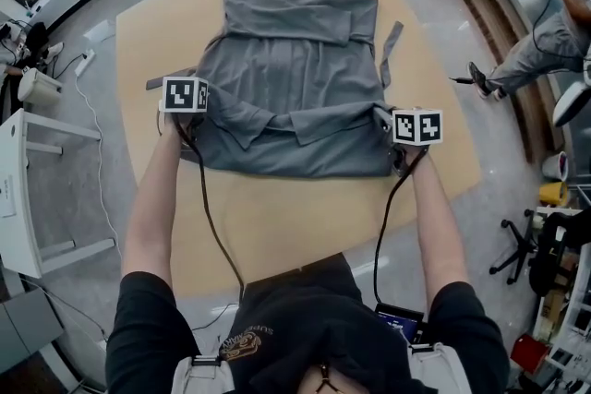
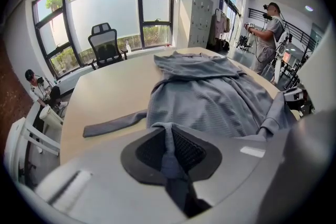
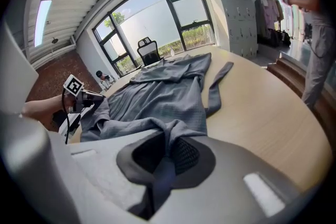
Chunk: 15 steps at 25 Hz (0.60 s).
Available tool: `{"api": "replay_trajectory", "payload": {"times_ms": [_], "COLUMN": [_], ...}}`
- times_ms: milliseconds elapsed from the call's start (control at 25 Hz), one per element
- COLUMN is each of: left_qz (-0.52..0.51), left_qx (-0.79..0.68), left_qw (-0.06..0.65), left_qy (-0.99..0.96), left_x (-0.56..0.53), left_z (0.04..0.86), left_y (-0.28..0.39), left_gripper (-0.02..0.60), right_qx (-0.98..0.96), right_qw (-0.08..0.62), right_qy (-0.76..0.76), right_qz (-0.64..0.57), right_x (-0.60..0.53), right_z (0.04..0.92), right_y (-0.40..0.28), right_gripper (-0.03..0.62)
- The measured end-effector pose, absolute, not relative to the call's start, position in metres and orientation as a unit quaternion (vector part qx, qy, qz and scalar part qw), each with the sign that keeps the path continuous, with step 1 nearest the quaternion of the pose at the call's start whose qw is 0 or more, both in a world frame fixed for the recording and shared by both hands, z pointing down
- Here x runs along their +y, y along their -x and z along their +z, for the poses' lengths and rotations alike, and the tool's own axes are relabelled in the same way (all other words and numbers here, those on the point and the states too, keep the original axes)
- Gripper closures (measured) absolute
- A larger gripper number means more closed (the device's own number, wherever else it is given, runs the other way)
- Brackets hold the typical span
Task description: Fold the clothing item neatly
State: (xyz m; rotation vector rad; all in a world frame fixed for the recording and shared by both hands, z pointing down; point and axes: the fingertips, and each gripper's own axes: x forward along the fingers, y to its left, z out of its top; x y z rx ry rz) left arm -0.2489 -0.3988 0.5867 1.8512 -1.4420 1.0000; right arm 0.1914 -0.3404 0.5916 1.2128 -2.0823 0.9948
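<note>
Lying flat on the table [image 1: 305, 217], the garment [image 1: 291, 78] has its near hem pinched at both corners: left gripper [image 2: 169, 150] clamped on one, right gripper [image 3: 167, 157] on the other. Shirt print [image 1: 242, 344] illegible.

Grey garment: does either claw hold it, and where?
Both. The left claw pinches the grey garment at its near left corner; the right claw, the near right corner.
</note>
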Motion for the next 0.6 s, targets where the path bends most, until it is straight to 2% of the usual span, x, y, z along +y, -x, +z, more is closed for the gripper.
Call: {"api": "replay_trajectory", "payload": {"times_ms": [320,600], "left_qz": [0.337,0.315], "left_qx": [-0.548,-0.57], "left_qw": [0.257,0.257], "left_qy": [-0.721,-0.714], "left_x": [-0.427,-0.466], "left_z": [0.534,0.521], "left_y": [0.24,0.233], "left_gripper": [0.545,0.545], "right_qx": [-0.777,-0.79], "right_qw": [0.242,0.231], "right_qy": [-0.478,-0.469], "right_qz": [0.33,0.32], "right_x": [-0.372,-0.424], "right_z": [0.531,0.526], "right_y": [-0.194,-0.208], "right_gripper": [0.575,0.575]}}
